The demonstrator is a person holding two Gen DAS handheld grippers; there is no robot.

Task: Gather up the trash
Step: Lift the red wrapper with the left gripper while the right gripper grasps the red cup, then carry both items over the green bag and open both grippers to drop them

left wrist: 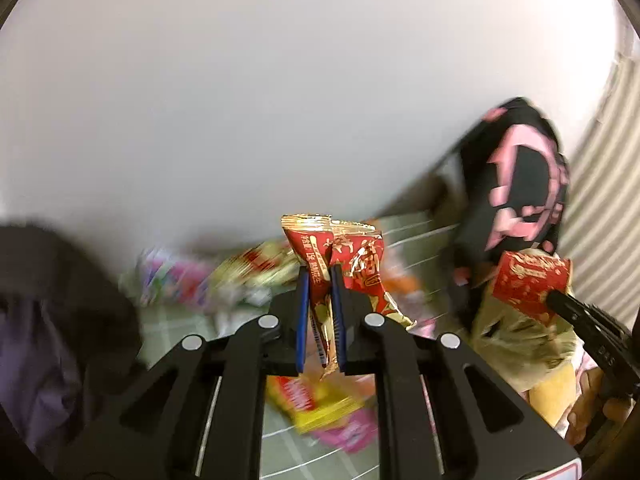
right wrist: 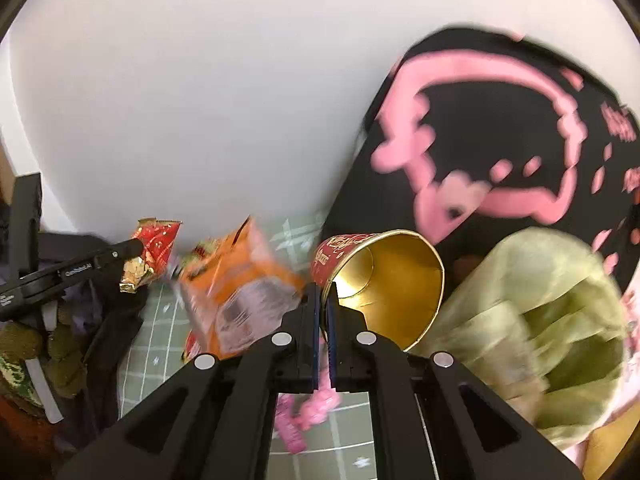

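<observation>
My left gripper (left wrist: 320,276) is shut on a red and gold snack wrapper (left wrist: 344,260) and holds it up above the green gridded surface (left wrist: 280,440). The wrapper also shows in the right wrist view (right wrist: 154,248), in the left gripper (right wrist: 134,250). My right gripper (right wrist: 323,296) is shut on the rim of a red paper cup with a gold inside (right wrist: 384,280). The cup lies on its side with its mouth toward the camera. The cup also shows in the left wrist view (left wrist: 528,284), held by the right gripper (left wrist: 554,298). A green plastic bag (right wrist: 540,320) gapes open to the right of the cup.
More litter lies on the surface: an orange packet (right wrist: 240,292), a yellow and red wrapper (left wrist: 316,404), pink wrappers (right wrist: 316,408) and a blurred colourful heap (left wrist: 200,280). A black bag with pink print (right wrist: 500,140) leans on the white wall. Dark clothing (left wrist: 48,320) lies at the left.
</observation>
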